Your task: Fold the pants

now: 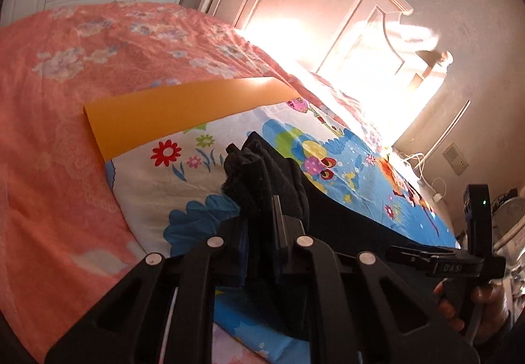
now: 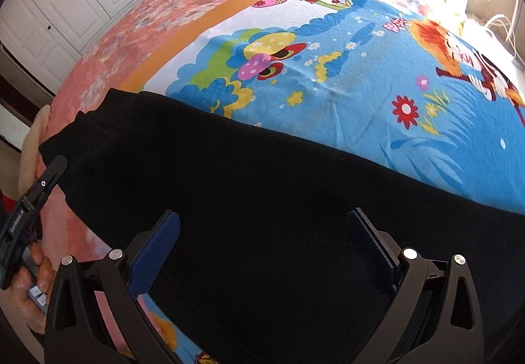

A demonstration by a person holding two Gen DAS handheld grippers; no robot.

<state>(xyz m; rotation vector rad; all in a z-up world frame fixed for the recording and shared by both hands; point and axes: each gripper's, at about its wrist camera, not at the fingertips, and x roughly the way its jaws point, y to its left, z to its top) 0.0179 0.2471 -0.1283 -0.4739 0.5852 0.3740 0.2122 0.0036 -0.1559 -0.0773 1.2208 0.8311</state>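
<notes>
Judging by the long black strip across the cartoon blanket (image 2: 344,75), pants (image 2: 262,187) look halved lengthwise w/ crosswise folds left: left gripper (image 1: 262,200) clenched on a bunched end, right gripper (image 2: 262,232) spread wide over the cloth, gripping nothing.
</notes>
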